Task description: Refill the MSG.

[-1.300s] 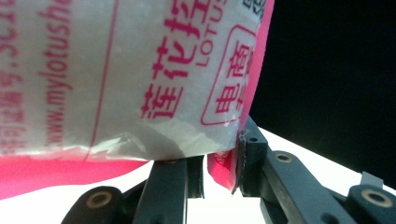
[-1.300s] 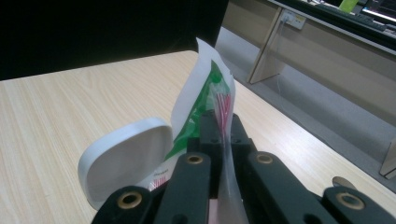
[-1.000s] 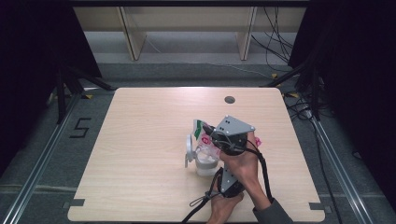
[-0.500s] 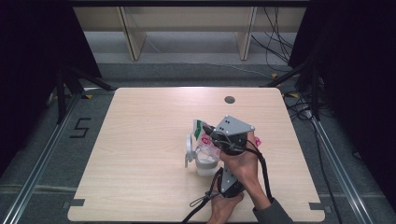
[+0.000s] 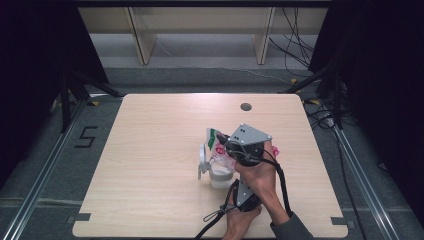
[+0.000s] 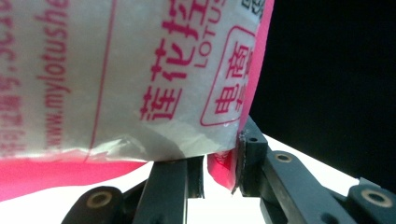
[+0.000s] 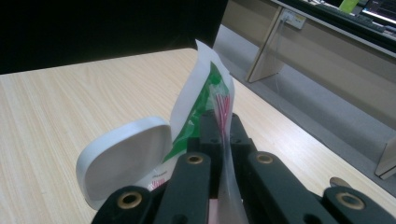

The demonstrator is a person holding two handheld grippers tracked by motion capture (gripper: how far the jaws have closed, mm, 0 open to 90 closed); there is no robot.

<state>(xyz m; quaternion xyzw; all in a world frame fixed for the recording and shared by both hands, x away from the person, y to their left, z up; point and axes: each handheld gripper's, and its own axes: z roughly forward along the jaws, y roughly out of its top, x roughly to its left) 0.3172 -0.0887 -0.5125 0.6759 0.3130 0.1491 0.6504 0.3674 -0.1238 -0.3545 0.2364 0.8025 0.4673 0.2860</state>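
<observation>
Plastic pouch (image 5: 216, 145) held upright over the white container (image 5: 219, 176), right of centre on the wooden table (image 5: 150, 150). Right gripper (image 7: 223, 122) clamped shut on the pouch's thin edge. Left gripper (image 6: 219, 161) pinching the pink bottom corner of the same pouch (image 6: 116, 74). Red Chinese print and "LOTUS" lettering legible in the left gripper view. Green marking and the container's open hinged lid (image 7: 122, 156) seen in the right gripper view. In the high view, left gripper (image 5: 245, 192) mostly covered by the right hand (image 5: 257, 175); pouch contents not discernible.
</observation>
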